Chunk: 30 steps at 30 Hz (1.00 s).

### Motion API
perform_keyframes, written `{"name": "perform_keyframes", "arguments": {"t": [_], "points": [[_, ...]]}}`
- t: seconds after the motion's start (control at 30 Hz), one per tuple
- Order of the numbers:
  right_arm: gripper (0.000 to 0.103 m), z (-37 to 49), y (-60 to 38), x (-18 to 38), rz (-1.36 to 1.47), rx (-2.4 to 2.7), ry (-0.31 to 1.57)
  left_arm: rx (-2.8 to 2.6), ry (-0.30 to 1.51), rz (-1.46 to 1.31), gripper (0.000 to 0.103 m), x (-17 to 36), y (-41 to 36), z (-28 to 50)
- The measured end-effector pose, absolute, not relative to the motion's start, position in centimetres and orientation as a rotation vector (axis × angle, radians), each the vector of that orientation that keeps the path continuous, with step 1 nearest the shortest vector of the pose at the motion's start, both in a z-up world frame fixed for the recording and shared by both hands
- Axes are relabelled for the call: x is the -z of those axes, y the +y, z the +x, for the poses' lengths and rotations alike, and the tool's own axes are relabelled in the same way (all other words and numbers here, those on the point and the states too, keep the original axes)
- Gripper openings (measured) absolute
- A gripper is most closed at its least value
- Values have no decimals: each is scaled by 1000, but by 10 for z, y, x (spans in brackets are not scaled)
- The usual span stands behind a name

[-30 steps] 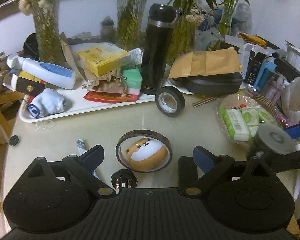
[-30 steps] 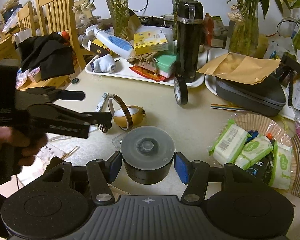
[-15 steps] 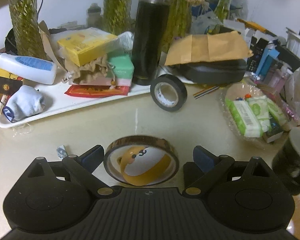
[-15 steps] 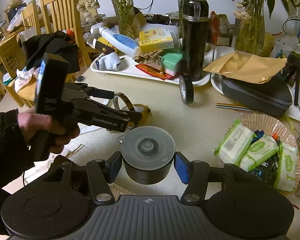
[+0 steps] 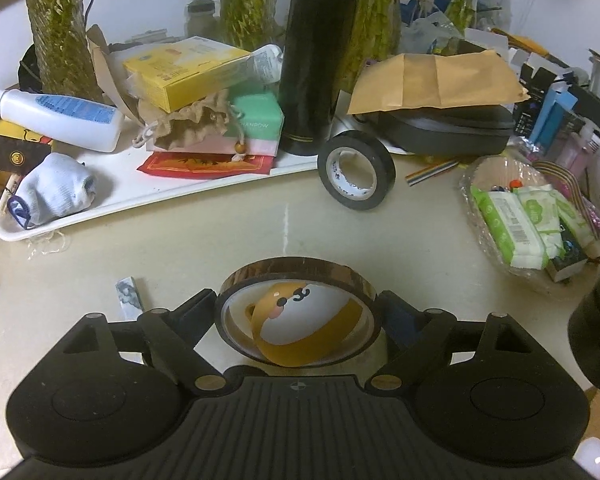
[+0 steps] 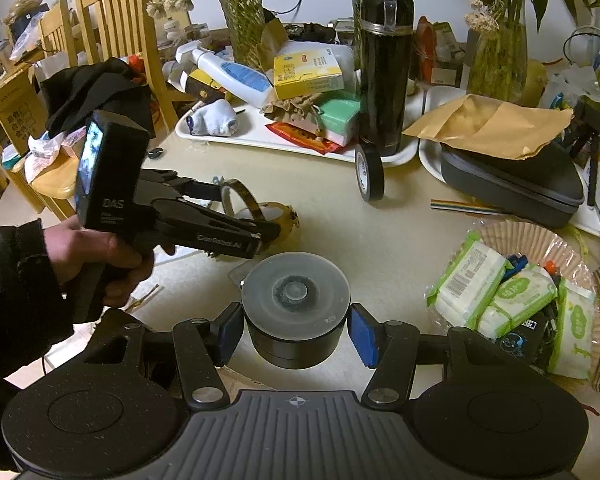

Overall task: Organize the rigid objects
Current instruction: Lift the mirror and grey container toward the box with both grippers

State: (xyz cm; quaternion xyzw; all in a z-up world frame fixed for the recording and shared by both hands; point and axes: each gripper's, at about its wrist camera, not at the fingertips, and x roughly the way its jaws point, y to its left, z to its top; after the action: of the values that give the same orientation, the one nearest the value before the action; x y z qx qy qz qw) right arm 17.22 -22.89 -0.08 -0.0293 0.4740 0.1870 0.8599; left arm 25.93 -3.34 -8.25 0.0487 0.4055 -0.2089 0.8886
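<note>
An amber tape roll point(image 5: 300, 271) stands on edge on the beige table, with a small orange dog-face toy point(image 5: 296, 320) seen through its hole. My left gripper point(image 5: 298, 308) straddles the roll; its jaws are closing and both pads meet the roll's sides. In the right wrist view a hand holds that gripper point(image 6: 256, 216) low over the roll point(image 6: 240, 192). My right gripper point(image 6: 296, 336) is shut on a black cylinder with a grey lid point(image 6: 296, 294), which also shows at the right edge of the left wrist view point(image 5: 596, 344).
A black tape roll point(image 5: 354, 178) stands on edge by a white tray point(image 5: 140, 200) piled with boxes, a bottle and a sock. A tall black flask point(image 5: 316, 72) rises behind it. A basket of wipes point(image 5: 532, 220) and a dark case point(image 5: 452, 128) sit to the right.
My left gripper came forward and down until the amber roll sat between its fingers, then the fingers closed in on it. The right gripper and its cylinder stayed still.
</note>
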Motion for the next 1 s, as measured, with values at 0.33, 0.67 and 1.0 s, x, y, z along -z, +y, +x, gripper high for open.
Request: {"name": "perform_keyframes", "arguments": {"t": [0.33,0.67,1.0], "points": [[60,176,-227,6,-65,-363,1008,423,817,137,87,60,-40,246],[60,178,-221,10,-78,-344,1019,390,820,114,87,31,-38,230],[60,177,-218,13,-83,-321,1023,413,828,108,87,3,-39,198]]}}
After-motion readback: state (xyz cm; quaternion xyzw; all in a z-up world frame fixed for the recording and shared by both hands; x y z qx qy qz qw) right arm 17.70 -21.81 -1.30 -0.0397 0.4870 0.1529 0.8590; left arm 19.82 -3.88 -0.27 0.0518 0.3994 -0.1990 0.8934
